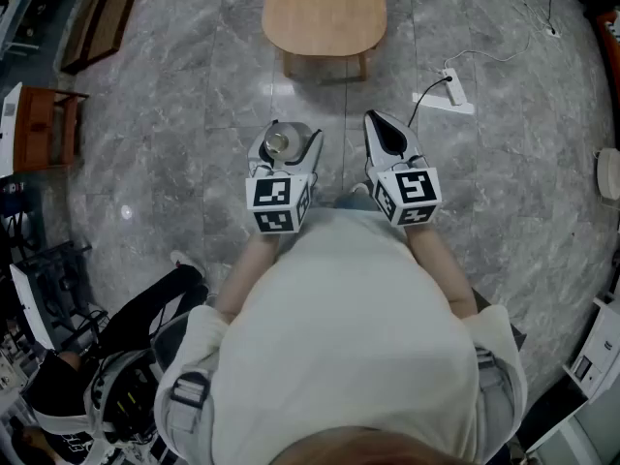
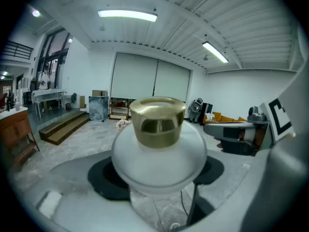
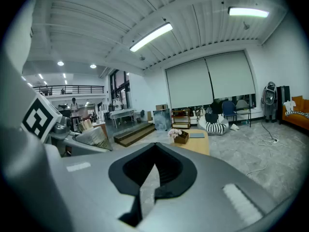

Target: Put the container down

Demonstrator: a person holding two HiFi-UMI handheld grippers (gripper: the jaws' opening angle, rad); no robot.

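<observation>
The container (image 1: 278, 143) is a round frosted-glass jar with a gold cap (image 2: 157, 120). It sits upright between the jaws of my left gripper (image 1: 284, 136), which is shut on its wide body (image 2: 159, 153), held in the air above the marble floor at waist height. My right gripper (image 1: 387, 132) hangs beside it on the right, a short gap away. Its jaws (image 3: 153, 170) are shut with nothing in them. In the left gripper view the right gripper (image 2: 241, 135) shows at the right edge.
A low oval wooden table (image 1: 325, 13) stands on the floor ahead, also visible in the right gripper view (image 3: 197, 143). A white power strip (image 1: 451, 87) with its cable lies to the right. A wooden cabinet (image 1: 44, 124) and another person (image 1: 116, 356) are at the left.
</observation>
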